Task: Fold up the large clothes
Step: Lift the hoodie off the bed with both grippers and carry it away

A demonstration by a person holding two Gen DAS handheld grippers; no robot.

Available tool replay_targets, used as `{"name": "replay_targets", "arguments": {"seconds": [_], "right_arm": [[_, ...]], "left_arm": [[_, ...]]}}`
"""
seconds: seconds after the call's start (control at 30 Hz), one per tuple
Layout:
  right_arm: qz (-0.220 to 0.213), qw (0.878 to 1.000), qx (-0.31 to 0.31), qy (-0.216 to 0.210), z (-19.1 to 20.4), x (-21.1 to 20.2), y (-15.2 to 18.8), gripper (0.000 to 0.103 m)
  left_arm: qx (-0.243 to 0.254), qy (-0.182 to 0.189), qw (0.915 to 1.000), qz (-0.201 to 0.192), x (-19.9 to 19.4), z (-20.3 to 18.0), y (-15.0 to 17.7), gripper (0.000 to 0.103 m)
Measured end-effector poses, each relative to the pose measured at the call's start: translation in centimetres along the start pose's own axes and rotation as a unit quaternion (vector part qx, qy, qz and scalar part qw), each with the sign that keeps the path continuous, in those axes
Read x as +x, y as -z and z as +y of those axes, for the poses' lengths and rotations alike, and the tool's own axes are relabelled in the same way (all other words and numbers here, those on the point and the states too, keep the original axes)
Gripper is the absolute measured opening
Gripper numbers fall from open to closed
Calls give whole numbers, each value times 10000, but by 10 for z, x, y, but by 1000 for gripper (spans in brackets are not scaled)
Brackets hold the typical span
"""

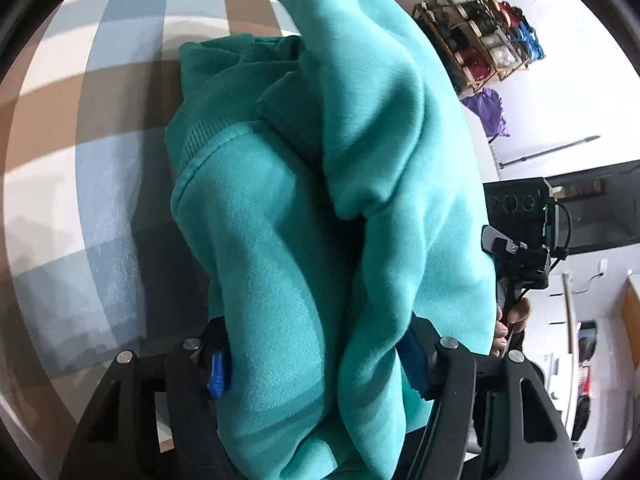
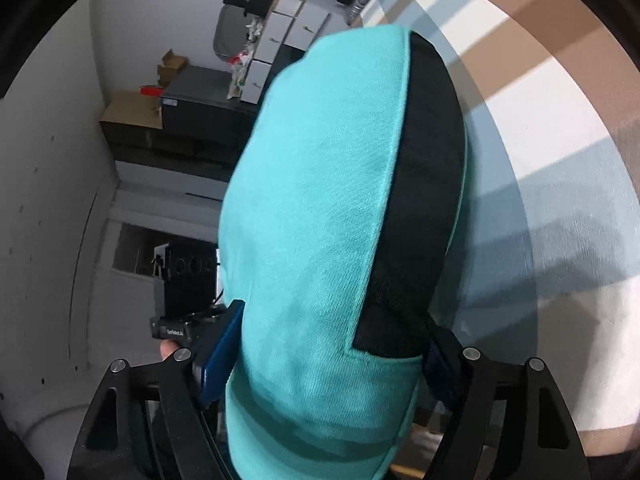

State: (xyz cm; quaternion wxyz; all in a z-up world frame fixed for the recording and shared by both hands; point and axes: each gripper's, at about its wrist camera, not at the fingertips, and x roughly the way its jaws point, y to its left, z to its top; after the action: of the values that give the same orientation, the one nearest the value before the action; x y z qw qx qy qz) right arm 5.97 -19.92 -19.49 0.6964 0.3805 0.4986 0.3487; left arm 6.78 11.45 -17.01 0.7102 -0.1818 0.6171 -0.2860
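A teal sweatshirt (image 1: 320, 208) fills the left wrist view, bunched in thick folds with a ribbed cuff showing. My left gripper (image 1: 316, 364) is shut on a thick wad of it, blue pads (image 1: 218, 372) pressed on either side. In the right wrist view the same teal sweatshirt (image 2: 312, 220) shows a black panel (image 2: 420, 200) along its right side. My right gripper (image 2: 328, 356) is shut on it, blue pads (image 2: 220, 356) against the cloth. The garment hangs lifted above the checked cloth (image 1: 100, 140).
A checked blue, brown and white tablecloth (image 2: 540, 140) lies below. A wooden rack with spools (image 1: 480, 28) and a purple bag (image 1: 488, 108) stand at the wall. Boxes and a dark cabinet (image 2: 192, 108) stand in the room. The other gripper (image 1: 516, 260) shows at right.
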Motion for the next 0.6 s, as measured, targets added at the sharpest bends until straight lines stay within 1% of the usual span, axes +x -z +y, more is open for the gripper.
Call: {"name": "replay_targets", "arguments": {"seconds": [0.03,0.1,0.13,0.17,0.2,0.27,0.3,0.33,0.37,0.47,0.57,0.6], "right_arm": [[-15,10000,4,4,0,1,-2,81],[-31,10000,25,57,-2,5,-5,83],[-7,10000,86,48,-3,9,-7,88],[57,9999,140,22,-6,11,-5,90],[127,9997,229,-18,-9,15,-5,90],[150,9998,123,38,-5,19,-7,90],[143,9998,97,46,-5,19,-8,90],[136,9999,85,36,-3,17,-8,88],[113,9999,46,17,-2,15,-7,84],[30,9998,29,-184,5,8,-1,79],[-39,9986,22,-529,13,0,6,78],[-103,9972,-60,-735,18,-5,8,78]], "left_arm": [[-31,34,10000,3,0,4,-5,63],[-75,108,9999,-6,-3,11,-5,65],[-105,148,9998,-12,-2,12,-3,66],[-112,200,9997,-4,-2,15,5,66],[-81,204,9998,-5,-1,15,7,66],[-80,254,9996,20,6,10,18,66],[-88,313,9995,30,2,14,23,66],[-95,373,9993,14,0,16,31,65],[-95,418,9991,-17,-1,17,34,65],[-98,508,9986,-122,-7,20,40,63],[-36,607,9980,-155,-10,16,50,60],[-22,658,9977,-176,-13,15,53,60]]}}
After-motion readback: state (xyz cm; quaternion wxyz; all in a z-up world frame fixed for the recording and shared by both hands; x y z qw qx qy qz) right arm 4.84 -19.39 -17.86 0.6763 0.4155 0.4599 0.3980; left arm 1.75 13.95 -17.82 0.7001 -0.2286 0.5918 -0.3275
